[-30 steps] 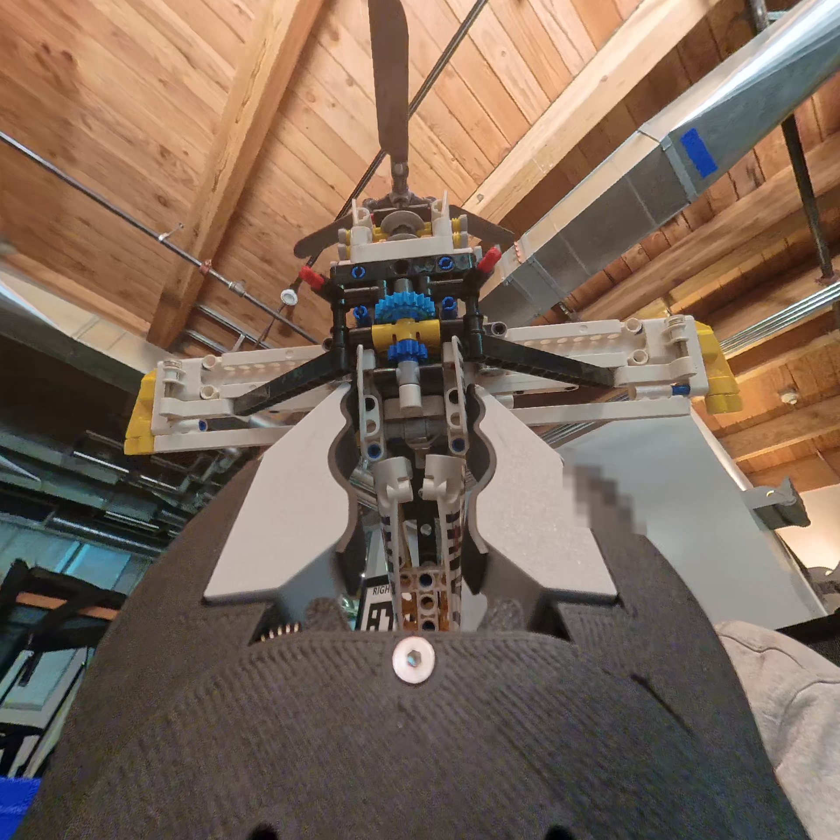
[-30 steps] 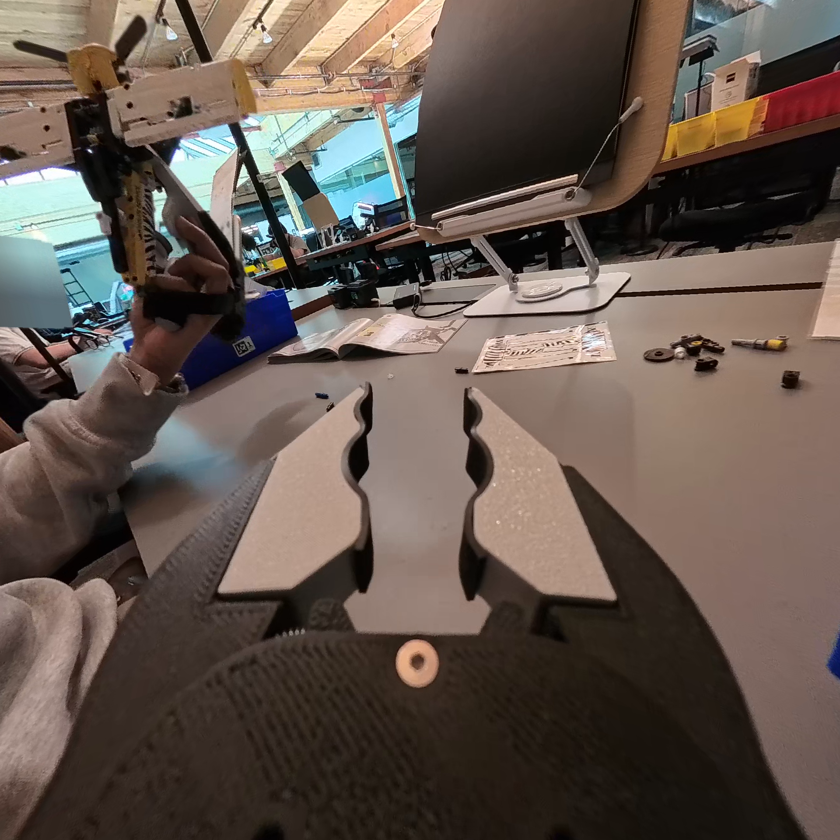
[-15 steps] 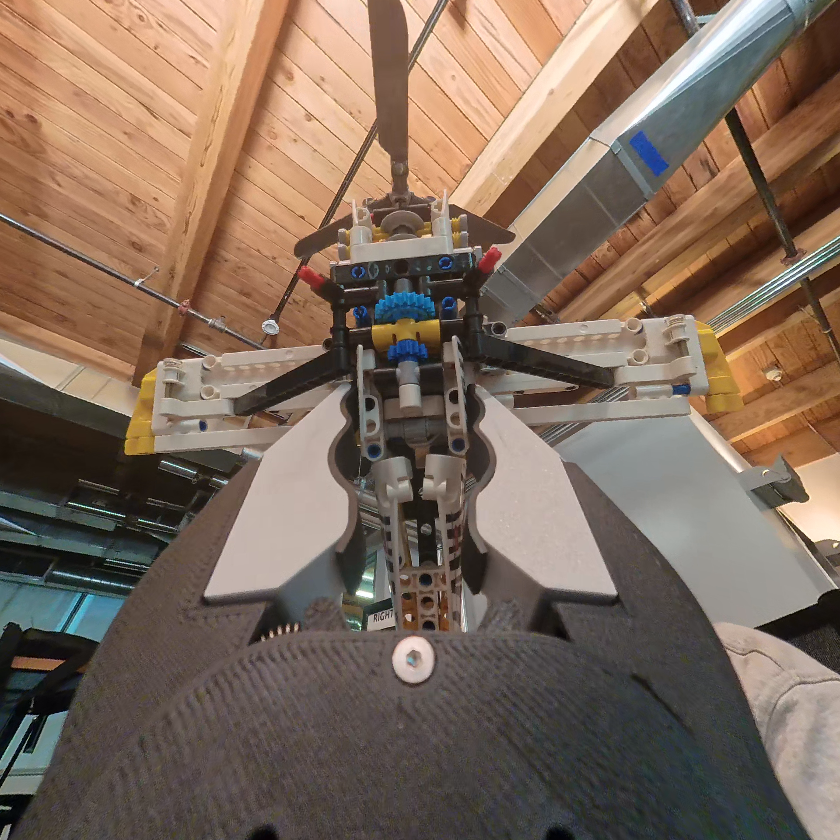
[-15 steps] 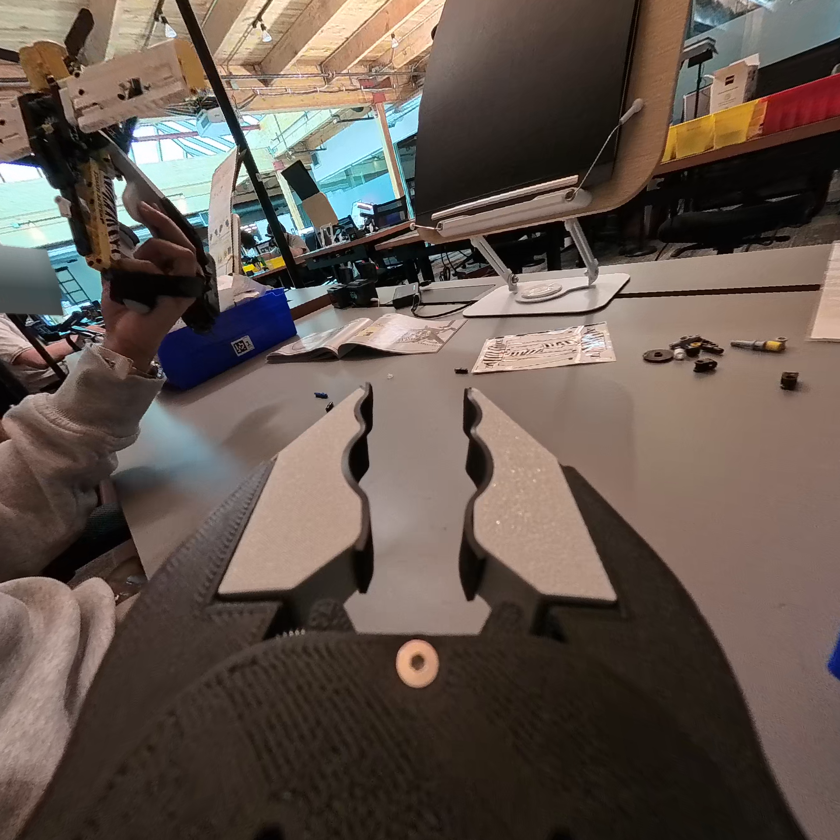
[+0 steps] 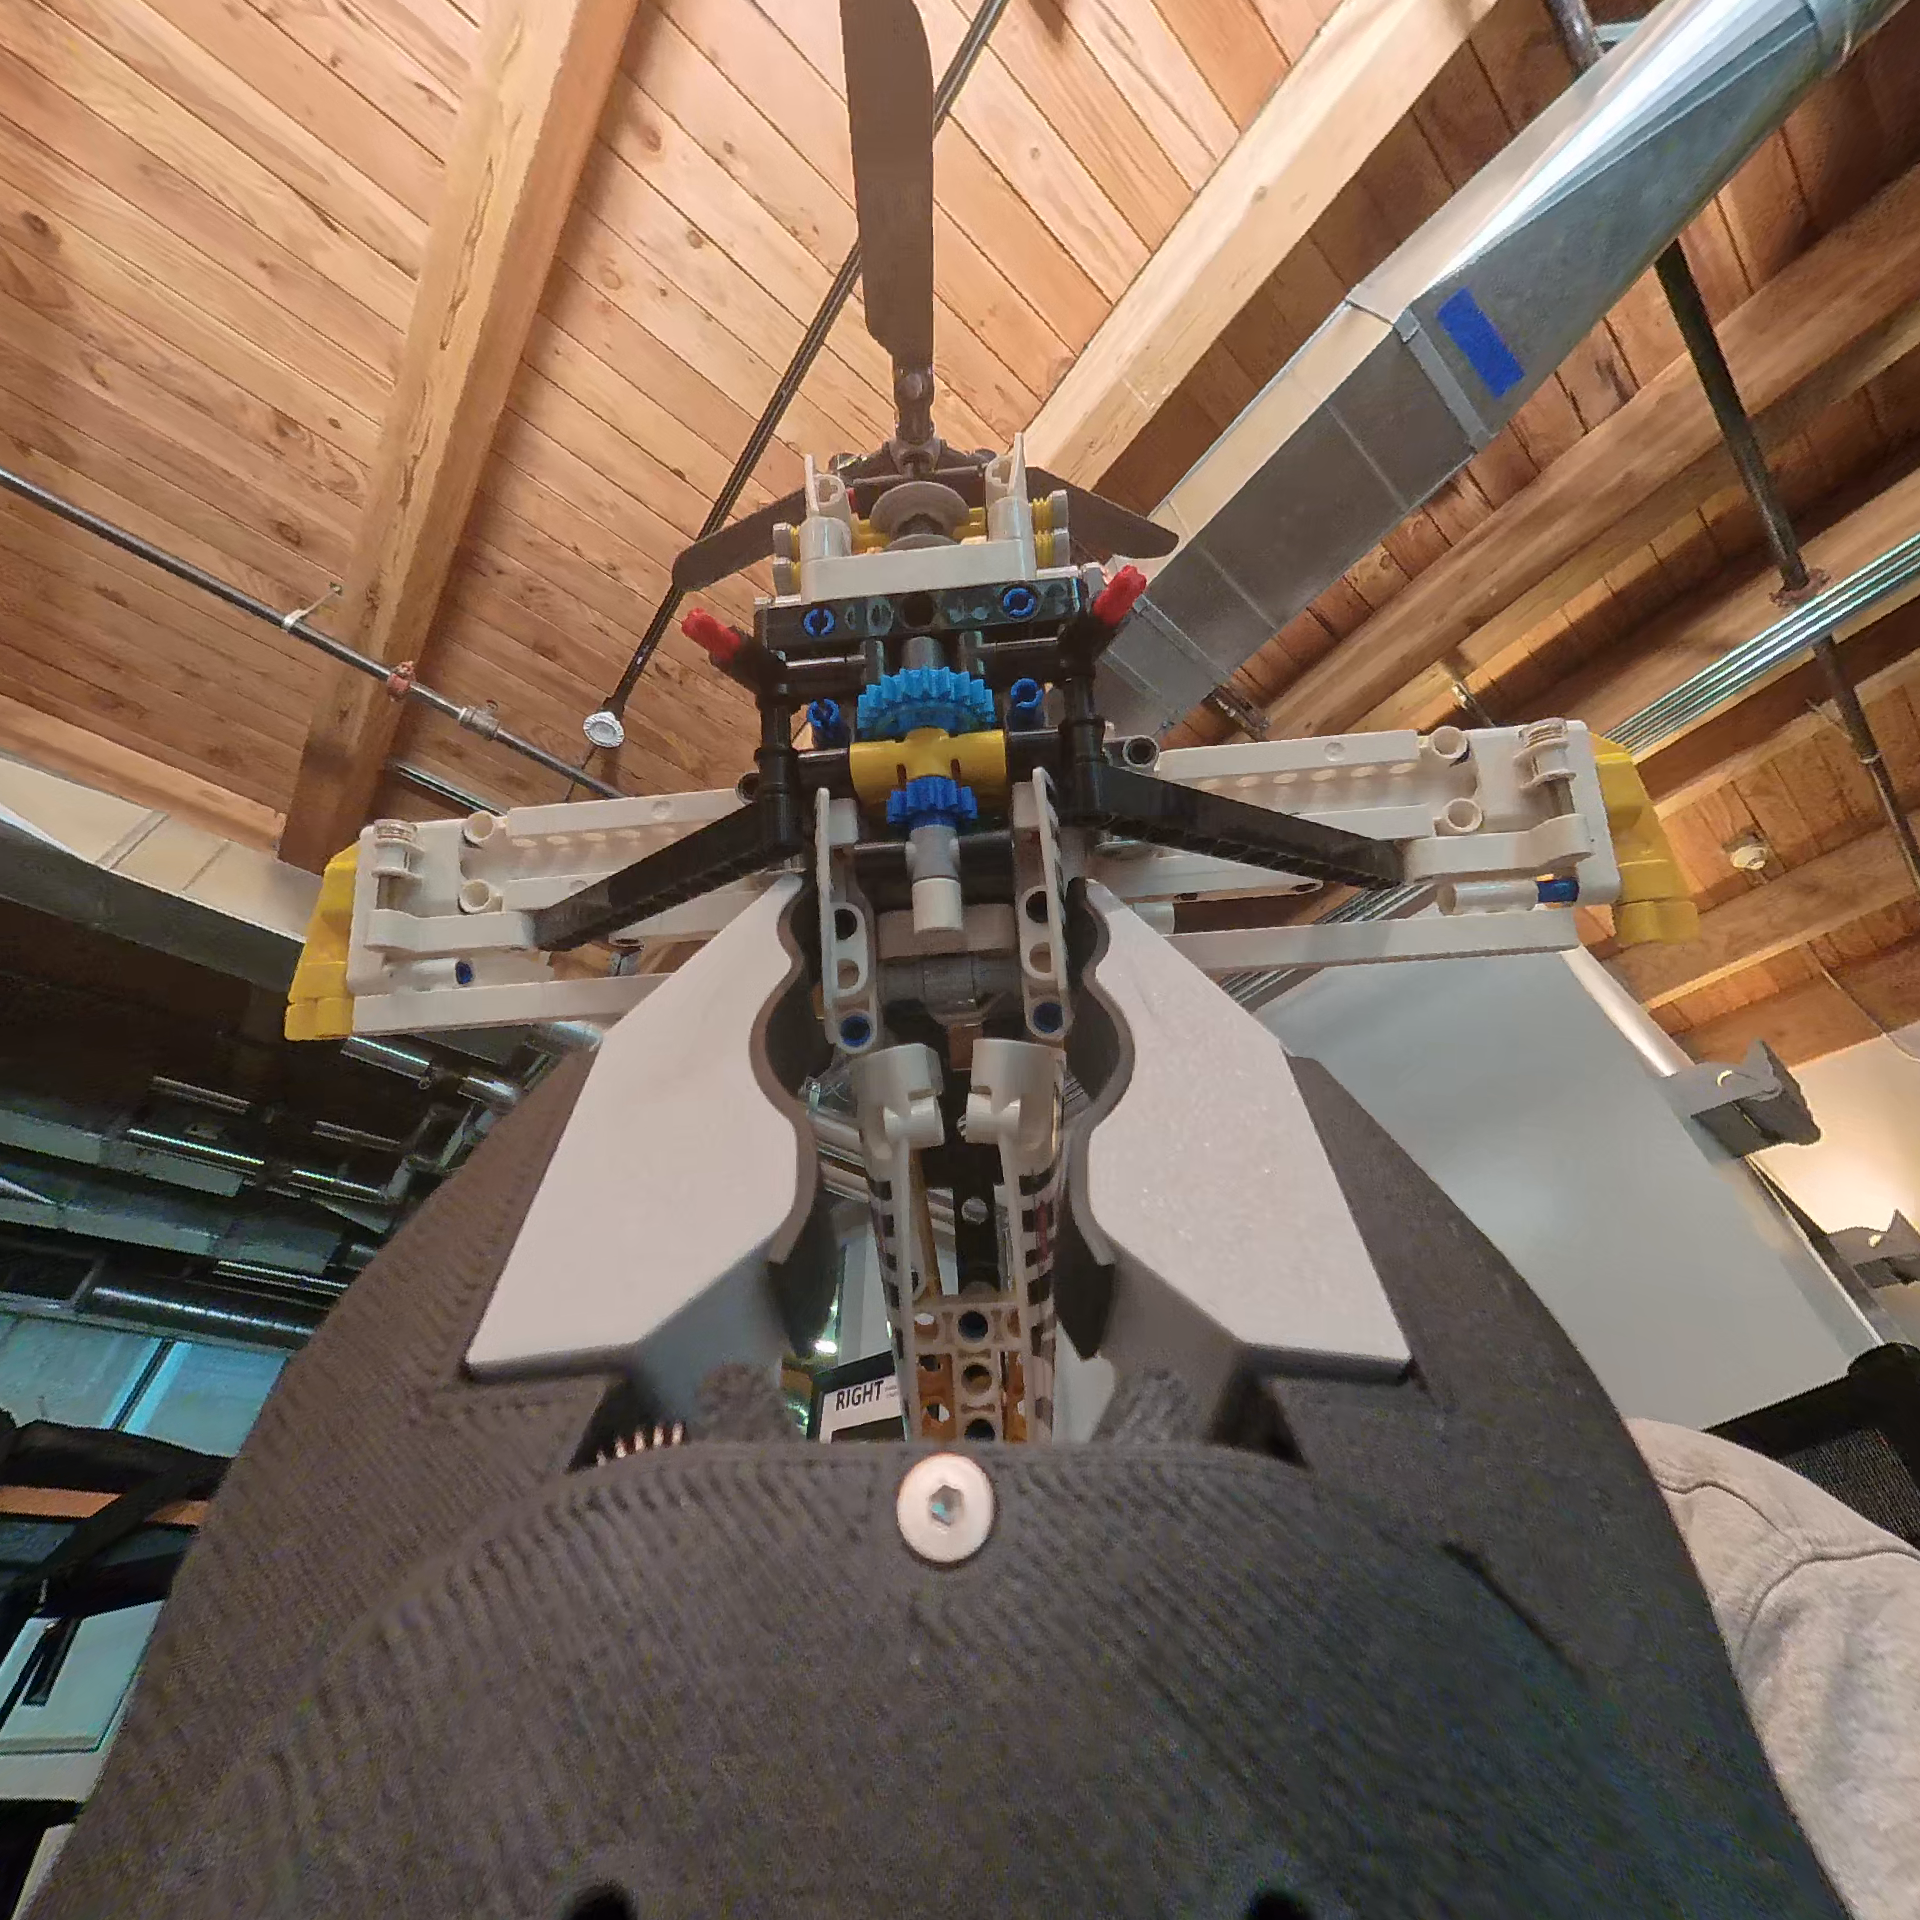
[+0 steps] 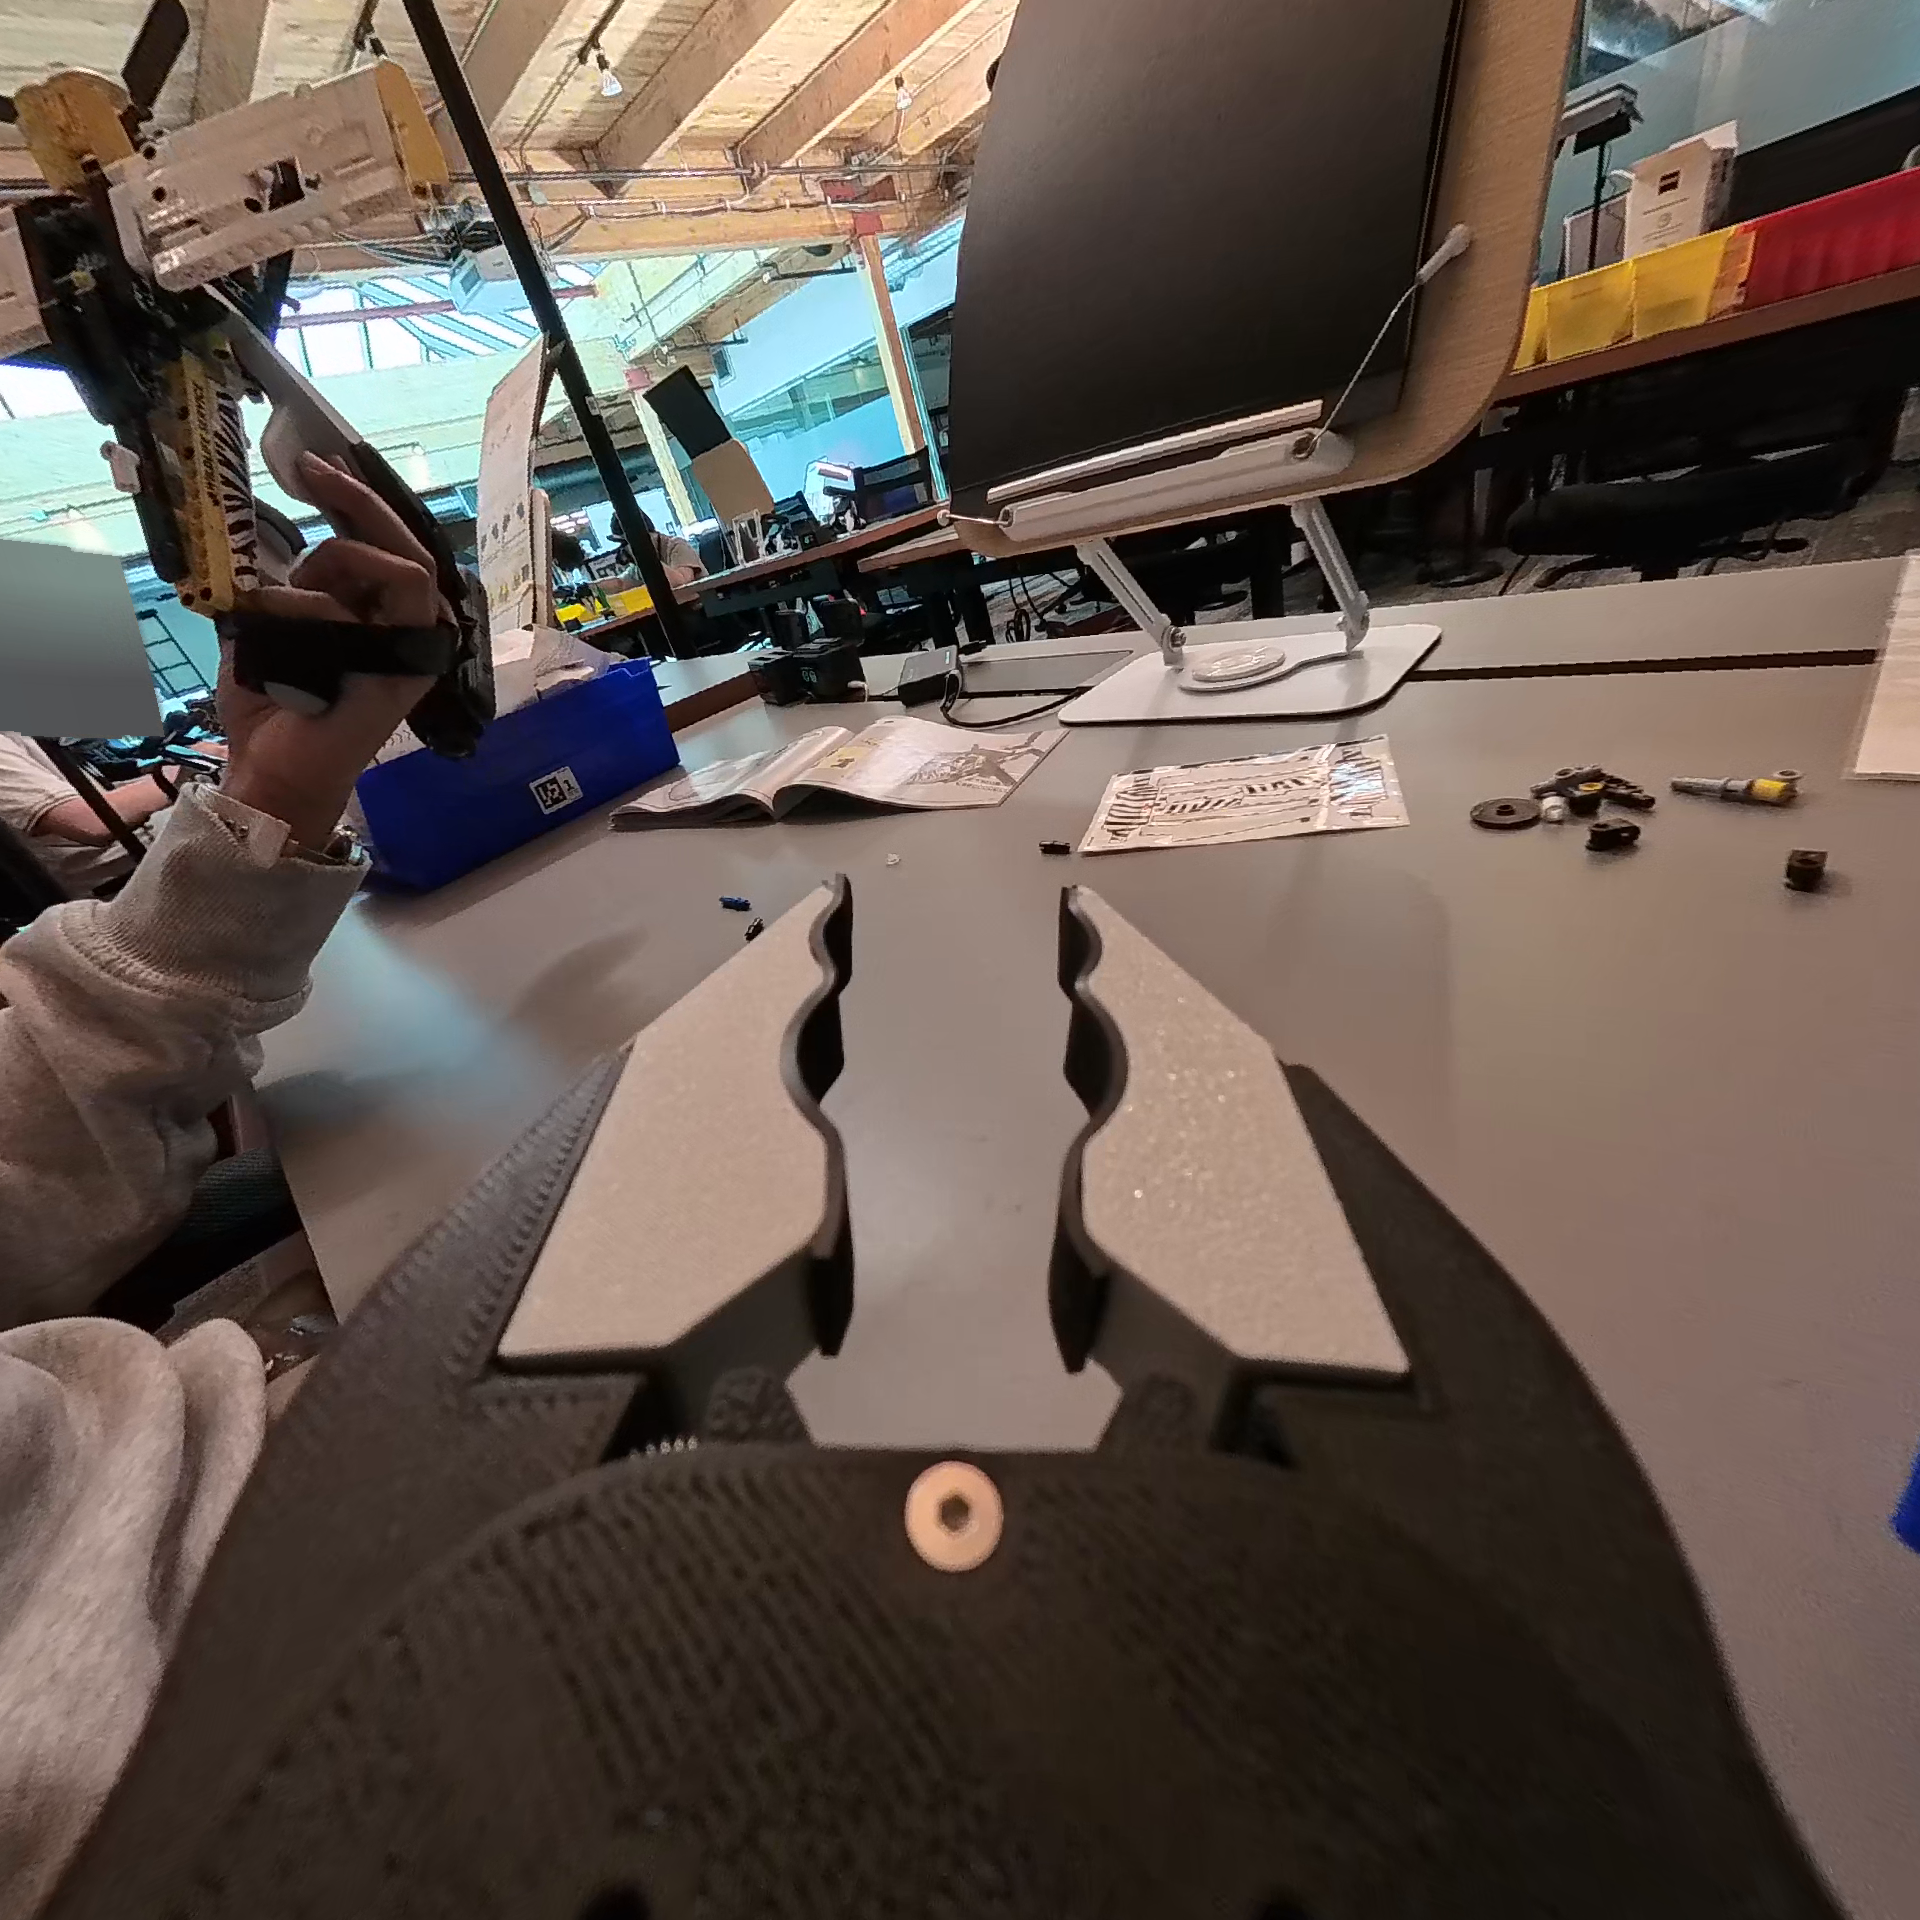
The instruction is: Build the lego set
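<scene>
Clamped around the narrow body of the lego plane (image 5: 935, 831), the left gripper (image 5: 940, 935) is pointing up toward a wooden plank ceiling (image 5: 312, 312), its two grey fingers (image 5: 675, 1143) pressing on either side of the model just below the wings. White wings with yellow tips are spreading out to both sides past the fingers, blue gears are sitting at the middle of the body, and a dark propeller blade (image 5: 888, 177) is rising straight up from the top (a silver air duct (image 5: 1507, 343) is crossing the ceiling behind it). From the right wrist view, the same model (image 6: 197, 312) is showing high at the upper left, held well above the table by the person's hand (image 6: 312, 644), whose grey sleeve (image 6: 135, 1039) is reaching in from the left edge. Meanwhile the right gripper (image 6: 956, 904) is hovering low over the grey table (image 6: 1558, 1143), its fingers standing apart with nothing between them but bare tabletop. Farther along the table an open instruction booklet (image 6: 831, 769) is lying beside a striped sticker sheet (image 6: 1247, 795), and a blue bin (image 6: 520, 769) is sitting just left of the booklet. Off to the right, several small loose pieces (image 6: 1579, 805) are lying scattered, well apart from the gripper. Behind them a dark screen (image 6: 1195, 229) is standing on a silver stand.
</scene>
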Tool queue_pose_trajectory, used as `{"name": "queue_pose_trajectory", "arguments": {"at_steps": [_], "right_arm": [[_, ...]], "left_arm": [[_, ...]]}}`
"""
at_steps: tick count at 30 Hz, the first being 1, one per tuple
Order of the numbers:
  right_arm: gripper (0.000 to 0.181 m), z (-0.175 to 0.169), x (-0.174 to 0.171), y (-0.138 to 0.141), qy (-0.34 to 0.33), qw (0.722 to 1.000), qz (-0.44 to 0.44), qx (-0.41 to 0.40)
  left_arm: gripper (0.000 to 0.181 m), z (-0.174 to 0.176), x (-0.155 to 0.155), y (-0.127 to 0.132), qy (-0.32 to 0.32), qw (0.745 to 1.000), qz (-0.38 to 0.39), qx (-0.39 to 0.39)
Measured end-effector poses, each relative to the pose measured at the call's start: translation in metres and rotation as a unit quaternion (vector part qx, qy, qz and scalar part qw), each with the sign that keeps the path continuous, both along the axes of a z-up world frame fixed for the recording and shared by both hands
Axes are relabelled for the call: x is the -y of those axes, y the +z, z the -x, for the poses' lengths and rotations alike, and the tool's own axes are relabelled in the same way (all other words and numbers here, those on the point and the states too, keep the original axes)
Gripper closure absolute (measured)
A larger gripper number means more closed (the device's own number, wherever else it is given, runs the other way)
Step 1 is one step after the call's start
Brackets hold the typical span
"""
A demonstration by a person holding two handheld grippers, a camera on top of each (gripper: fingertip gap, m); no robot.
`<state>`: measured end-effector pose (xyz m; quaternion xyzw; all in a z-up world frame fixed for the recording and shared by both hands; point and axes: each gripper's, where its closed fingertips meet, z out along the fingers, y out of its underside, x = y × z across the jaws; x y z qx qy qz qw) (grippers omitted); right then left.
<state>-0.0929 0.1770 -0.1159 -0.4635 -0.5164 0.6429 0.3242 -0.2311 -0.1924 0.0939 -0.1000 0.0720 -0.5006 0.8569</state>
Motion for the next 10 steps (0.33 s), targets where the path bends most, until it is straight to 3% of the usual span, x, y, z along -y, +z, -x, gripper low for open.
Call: {"name": "queue_pose_trajectory", "arguments": {"at_steps": [10], "right_arm": [[0.143, 0.0, 0.0, 0.0, 0.0, 1.0, 0.001, 0.0]], "left_arm": [[0.138, -0.002, -0.012, -0.002, -0.013, 1.0, 0.008, -0.001]]}}
